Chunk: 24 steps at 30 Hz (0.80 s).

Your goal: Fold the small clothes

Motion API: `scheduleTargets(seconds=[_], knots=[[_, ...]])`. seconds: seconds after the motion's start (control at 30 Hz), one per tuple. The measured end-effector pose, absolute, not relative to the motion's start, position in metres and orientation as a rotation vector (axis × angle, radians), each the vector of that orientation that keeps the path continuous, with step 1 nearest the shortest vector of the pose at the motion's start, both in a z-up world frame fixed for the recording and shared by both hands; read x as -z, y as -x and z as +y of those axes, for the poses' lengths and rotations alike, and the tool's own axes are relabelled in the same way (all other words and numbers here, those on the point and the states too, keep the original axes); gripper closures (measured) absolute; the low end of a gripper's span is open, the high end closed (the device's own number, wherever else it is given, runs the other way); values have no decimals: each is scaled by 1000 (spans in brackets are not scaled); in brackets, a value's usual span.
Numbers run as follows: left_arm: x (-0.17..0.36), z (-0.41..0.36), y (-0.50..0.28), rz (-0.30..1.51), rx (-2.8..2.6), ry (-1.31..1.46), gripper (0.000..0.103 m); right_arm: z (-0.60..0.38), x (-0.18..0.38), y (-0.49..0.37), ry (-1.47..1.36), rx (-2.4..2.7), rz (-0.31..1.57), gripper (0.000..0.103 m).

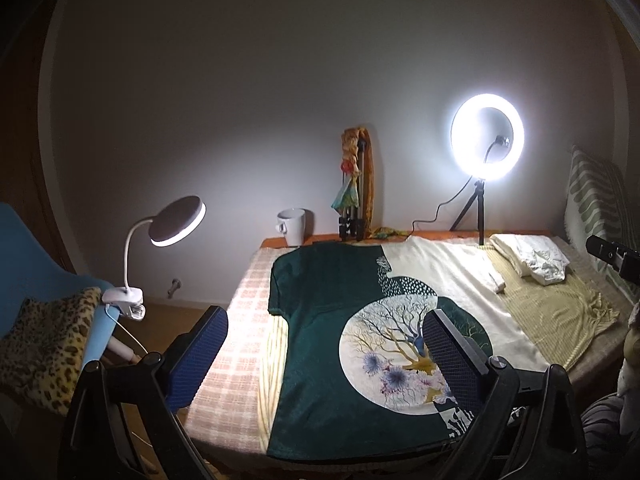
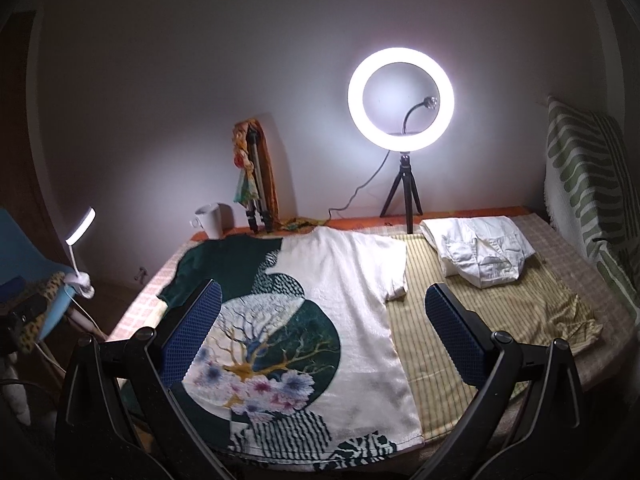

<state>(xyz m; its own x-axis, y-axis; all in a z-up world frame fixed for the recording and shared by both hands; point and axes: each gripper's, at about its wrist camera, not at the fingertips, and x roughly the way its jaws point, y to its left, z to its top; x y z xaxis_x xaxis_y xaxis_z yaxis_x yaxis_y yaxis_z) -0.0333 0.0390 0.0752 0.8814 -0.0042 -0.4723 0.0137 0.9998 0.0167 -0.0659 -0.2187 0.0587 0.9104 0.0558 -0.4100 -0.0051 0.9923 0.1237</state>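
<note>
1. Left claw (image 1: 326, 354): both blue-padded fingers spread wide apart, holding nothing, raised above the near part of the T-shirt (image 1: 360, 344).
2. Right claw (image 2: 322, 334): fingers likewise spread wide, holding nothing, above the shirt's white half and the striped yellow cloth (image 2: 480, 312) beside it.
3. One T-shirt lies flat and face up on the table (image 1: 236, 332), half dark green, half white, with a round tree-and-flower print. Its hem is at the near edge; its collar points at the wall.
4. Hidden or cut off: the claw fingers cover parts of the print in both views; the shirt's near hem runs behind the claw frames; the collar is hard to make out.
5. One folded white garment (image 2: 480, 254) rests on the yellow cloth at the far right, well apart from the shirt.
6. Count along the wall: one white mug (image 1: 293, 226), one folded tripod (image 1: 354, 196) draped with coloured fabric, one lit ring light (image 2: 401, 96) on a small tripod.
7. One lit clip lamp (image 1: 176, 222) is clamped to a blue chair (image 1: 36, 264) bearing a leopard-print fabric (image 1: 44, 348).
</note>
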Motion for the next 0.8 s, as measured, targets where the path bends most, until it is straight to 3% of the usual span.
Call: scheduleTargets(seconds=[0.3,0.47,0.6,0.8], knots=[[-71,98,52,473,46,53,20,-191,-101,73,-129,-101,398,0],[-32,133,47,532,57,144,28,-160,-108,57,-107,-145,426,0],[9,153,38,610,67,216,41,-129,-104,35,-98,-200,444,0],[67,165,27,712,64,308,49,-89,-82,-15,-86,-266,460,0]])
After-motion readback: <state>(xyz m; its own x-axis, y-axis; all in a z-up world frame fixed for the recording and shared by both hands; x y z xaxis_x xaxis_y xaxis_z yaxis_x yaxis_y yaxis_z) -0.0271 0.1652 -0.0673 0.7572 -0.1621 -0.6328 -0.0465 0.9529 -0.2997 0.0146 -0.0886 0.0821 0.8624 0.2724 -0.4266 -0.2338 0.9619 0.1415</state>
